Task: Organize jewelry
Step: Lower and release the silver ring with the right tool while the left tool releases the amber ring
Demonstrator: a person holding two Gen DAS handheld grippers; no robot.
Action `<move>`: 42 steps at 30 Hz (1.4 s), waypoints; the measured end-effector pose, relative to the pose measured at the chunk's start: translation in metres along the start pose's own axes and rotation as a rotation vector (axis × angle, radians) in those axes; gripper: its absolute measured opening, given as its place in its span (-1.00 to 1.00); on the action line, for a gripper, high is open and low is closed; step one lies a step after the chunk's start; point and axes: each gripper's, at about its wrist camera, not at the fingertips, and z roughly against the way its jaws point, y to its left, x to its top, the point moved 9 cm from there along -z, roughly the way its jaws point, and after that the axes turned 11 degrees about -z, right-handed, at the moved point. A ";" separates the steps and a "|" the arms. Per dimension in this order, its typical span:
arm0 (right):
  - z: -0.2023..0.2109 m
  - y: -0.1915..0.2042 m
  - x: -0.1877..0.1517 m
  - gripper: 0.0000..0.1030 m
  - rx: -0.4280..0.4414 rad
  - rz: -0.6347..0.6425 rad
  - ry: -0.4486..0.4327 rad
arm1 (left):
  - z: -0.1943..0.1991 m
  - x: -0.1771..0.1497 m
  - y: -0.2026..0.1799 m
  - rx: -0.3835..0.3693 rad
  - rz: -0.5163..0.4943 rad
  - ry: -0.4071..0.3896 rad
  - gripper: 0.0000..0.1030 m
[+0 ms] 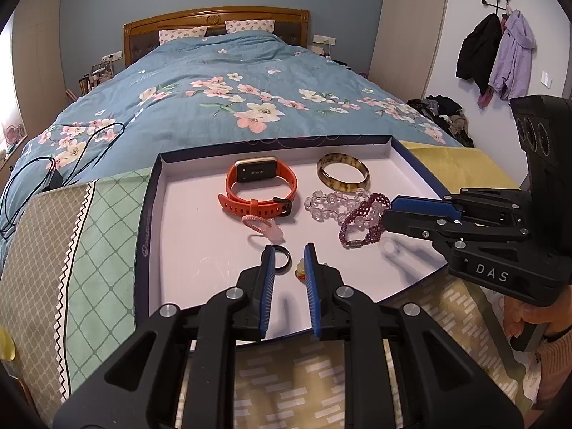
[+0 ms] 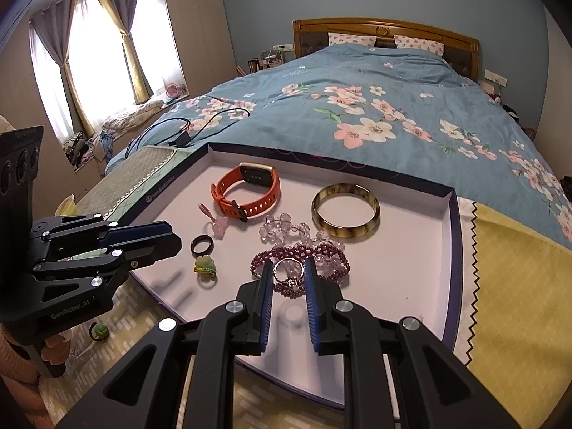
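A shallow white tray (image 1: 178, 243) with a dark rim holds an orange watch (image 1: 261, 186), an amber bangle (image 1: 343, 173), a clear bead bracelet (image 1: 330, 203), a purple bead bracelet (image 1: 361, 225), a pink charm (image 1: 264, 227), a dark ring (image 1: 280, 255) and a green-yellow ring (image 2: 205, 268). My left gripper (image 1: 289, 255) is open and empty above the tray's near edge, between the dark ring and the green-yellow ring. My right gripper (image 2: 289, 271) is shut on a silver ring (image 2: 289, 272), held over the purple bracelet (image 2: 300, 268).
The tray (image 2: 411, 286) rests on patterned cloths at the foot of a bed with a blue floral duvet (image 1: 232, 89). A black cable and charger (image 1: 53, 175) lie on the duvet at left. A green ring (image 2: 99, 330) lies on the cloth outside the tray.
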 end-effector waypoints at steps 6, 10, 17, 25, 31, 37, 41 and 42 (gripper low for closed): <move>-0.007 -0.001 -0.003 -0.70 -0.008 0.001 0.017 | -0.003 -0.001 -0.001 -0.003 0.001 0.003 -0.67; -0.008 -0.002 -0.003 -0.70 -0.008 -0.001 0.021 | -0.002 -0.001 0.000 -0.002 0.004 0.002 -0.67; -0.012 -0.004 -0.005 -0.69 -0.010 -0.011 0.025 | -0.002 -0.003 0.001 0.008 0.003 -0.005 -0.63; -0.009 -0.007 -0.004 -0.54 -0.008 -0.030 0.012 | 0.003 -0.002 0.003 0.025 0.004 -0.024 -0.33; 0.008 -0.008 -0.001 -0.30 -0.001 -0.046 -0.025 | 0.018 -0.001 0.007 0.041 0.006 -0.054 -0.03; 0.036 -0.005 -0.001 -0.02 0.023 -0.057 -0.069 | 0.046 -0.004 0.011 0.041 0.011 -0.089 0.37; 0.055 -0.003 -0.012 0.09 0.038 -0.061 -0.083 | 0.065 -0.016 0.015 0.037 0.000 -0.096 0.49; 0.058 -0.002 -0.016 0.12 0.041 -0.061 -0.081 | 0.070 -0.020 0.016 0.035 -0.006 -0.099 0.49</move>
